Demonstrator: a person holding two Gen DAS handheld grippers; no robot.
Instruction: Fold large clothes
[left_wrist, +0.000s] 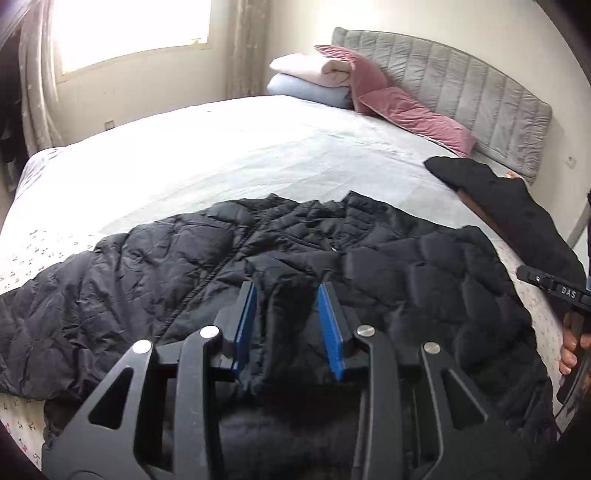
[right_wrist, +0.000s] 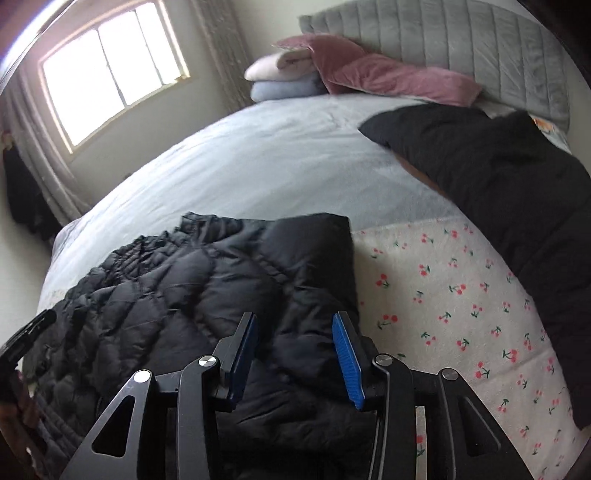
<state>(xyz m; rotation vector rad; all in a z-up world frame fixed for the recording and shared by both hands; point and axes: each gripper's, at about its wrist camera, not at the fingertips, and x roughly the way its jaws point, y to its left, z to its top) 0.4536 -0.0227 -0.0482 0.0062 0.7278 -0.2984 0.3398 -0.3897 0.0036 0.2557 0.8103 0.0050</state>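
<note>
Lying under both open grippers (left gripper (left_wrist: 288, 325), right gripper (right_wrist: 295, 354)): black jacket (left_wrist: 177, 266).

black linkage arms with silver pivot screws carry blue ribbed fingers (left_wrist: 330, 325); bare skin shows on one hand (left_wrist: 571, 345).

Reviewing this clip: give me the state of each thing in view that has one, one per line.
Puffer jacket: spread on the bed, rumpled, partly folded.
Second dark garment: lying loose near the headboard.
Left gripper: open, fabric between its fingers.
Right gripper: open over the jacket's edge.
Pink pillow: leaning on the headboard.
Folded blankets: stacked.
</note>
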